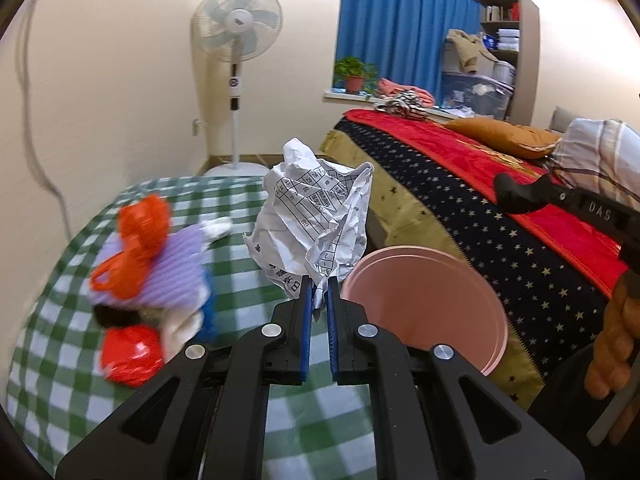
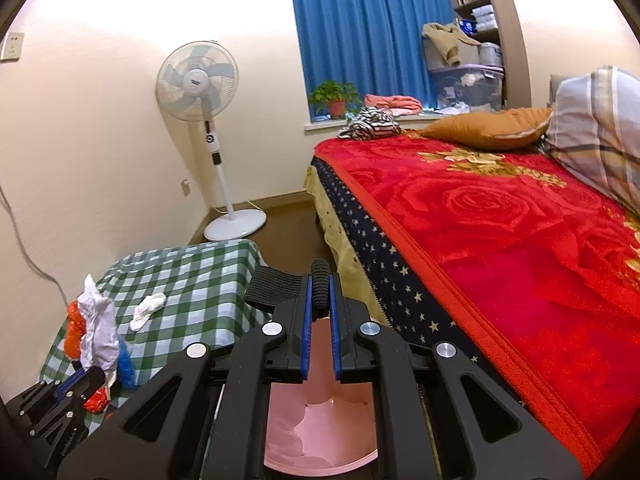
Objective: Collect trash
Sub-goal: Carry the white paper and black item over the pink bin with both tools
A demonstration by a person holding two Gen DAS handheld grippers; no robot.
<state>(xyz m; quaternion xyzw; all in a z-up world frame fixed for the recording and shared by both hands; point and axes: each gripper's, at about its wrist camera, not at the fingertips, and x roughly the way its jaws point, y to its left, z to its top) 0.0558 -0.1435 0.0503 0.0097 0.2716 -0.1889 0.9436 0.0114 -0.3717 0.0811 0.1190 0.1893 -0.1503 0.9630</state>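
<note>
Crumpled paper is hanging from our left gripper, pinched by one corner, the pink bin at three o'clock; that thin hold is risking slippage. Our right gripper is clamping a black strap.

This is a bedroom in a lived-in home. A bed with a red rose-patterned blanket fills the right side, with an orange pillow and a plaid pillow at its far end and a striped garment lying on it. Beyond the bed a window sill holds a potted plant and folded pink clothes before a blue curtain. To the bed's left stands a white pedestal fan against the cream wall. Right of the curtain, shelves hold books and boxes above a plastic storage bin. Beside the bed, nearer the camera, stands a counter under a green checked cloth.
</note>
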